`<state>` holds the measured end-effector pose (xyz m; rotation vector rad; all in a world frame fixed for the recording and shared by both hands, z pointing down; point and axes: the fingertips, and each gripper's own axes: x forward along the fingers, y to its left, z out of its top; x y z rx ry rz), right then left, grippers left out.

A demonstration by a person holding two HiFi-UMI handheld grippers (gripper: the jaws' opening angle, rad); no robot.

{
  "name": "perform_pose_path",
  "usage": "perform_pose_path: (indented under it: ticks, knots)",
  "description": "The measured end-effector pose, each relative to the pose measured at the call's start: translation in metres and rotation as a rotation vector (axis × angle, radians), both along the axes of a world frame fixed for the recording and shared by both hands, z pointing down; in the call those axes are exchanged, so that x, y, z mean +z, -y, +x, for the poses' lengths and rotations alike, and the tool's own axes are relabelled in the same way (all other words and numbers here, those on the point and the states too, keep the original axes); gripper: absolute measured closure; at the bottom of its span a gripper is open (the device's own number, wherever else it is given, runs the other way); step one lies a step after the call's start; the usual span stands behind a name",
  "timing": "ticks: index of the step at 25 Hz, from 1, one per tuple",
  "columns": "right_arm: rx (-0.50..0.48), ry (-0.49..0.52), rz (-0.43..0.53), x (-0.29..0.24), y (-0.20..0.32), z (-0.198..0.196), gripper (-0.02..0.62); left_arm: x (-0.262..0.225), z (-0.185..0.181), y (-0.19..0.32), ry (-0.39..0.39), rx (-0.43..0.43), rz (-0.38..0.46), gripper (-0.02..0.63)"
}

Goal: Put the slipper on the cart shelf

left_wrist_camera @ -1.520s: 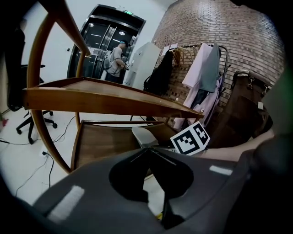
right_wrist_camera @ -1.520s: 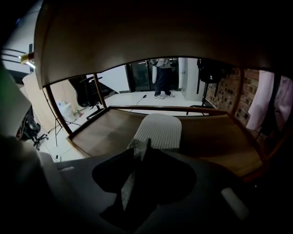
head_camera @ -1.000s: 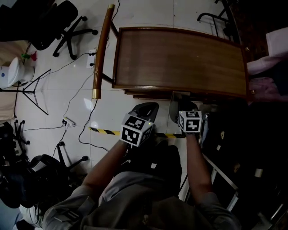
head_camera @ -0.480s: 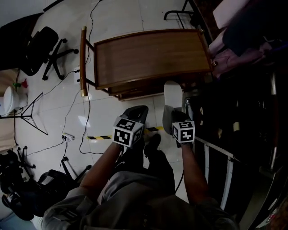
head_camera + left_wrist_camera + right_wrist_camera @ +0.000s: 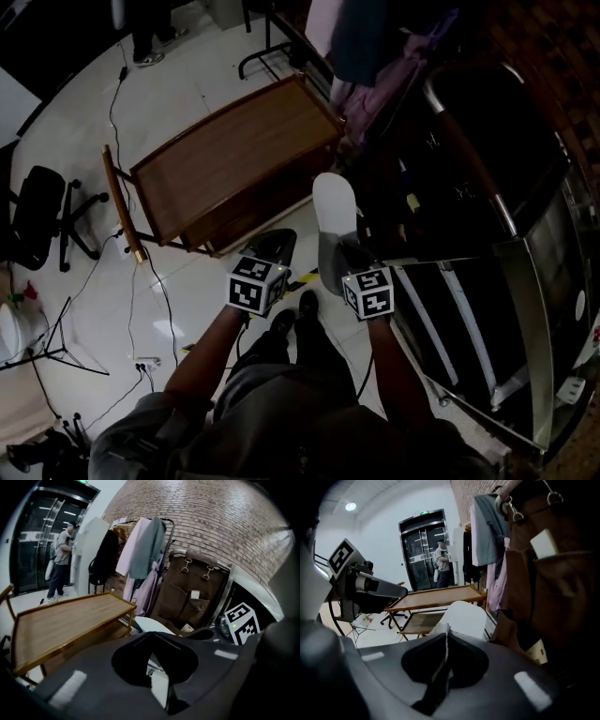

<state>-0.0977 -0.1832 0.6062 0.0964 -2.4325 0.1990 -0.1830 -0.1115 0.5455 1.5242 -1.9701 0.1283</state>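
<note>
My right gripper (image 5: 337, 251) is shut on the heel edge of a white slipper (image 5: 333, 214), which sticks out ahead of it with the sole up. In the right gripper view the slipper (image 5: 464, 616) rises just beyond the closed jaws (image 5: 446, 639). The wooden cart (image 5: 225, 159) stands ahead and to the left, and its top shelf (image 5: 436, 597) is bare, with a lower shelf under it. My left gripper (image 5: 274, 246) hovers beside the right one, jaws together with nothing in them. From the left gripper view (image 5: 152, 663) the slipper (image 5: 145, 624) shows to the right of the cart (image 5: 56, 625).
Coats hang on a rack (image 5: 140, 555) beyond the cart, beside a brown bag (image 5: 190, 597). Dark furniture with metal rails (image 5: 469, 281) fills the right side. Cables (image 5: 141, 272), a tripod (image 5: 47, 352) and an office chair (image 5: 42, 206) crowd the floor at left. A person (image 5: 61, 559) stands by glass doors.
The head view has swung right: the cart now sits farther up and left, turned at an angle. Both grippers stay side by side; the slipper stays held and shows more fully.
</note>
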Motion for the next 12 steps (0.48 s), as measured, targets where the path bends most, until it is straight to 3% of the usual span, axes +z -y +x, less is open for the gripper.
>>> perform_pose_path:
  ticks: [3, 12]
  knots:
    - [0.044, 0.037, 0.04, -0.026, -0.011, 0.019, 0.586, -0.012, 0.019, -0.004, 0.026, 0.092, 0.009, 0.598]
    - [0.112, 0.102, 0.161, -0.087, -0.041, 0.098, 0.586, -0.025, 0.094, 0.006, -0.009, 0.351, 0.037, 0.598]
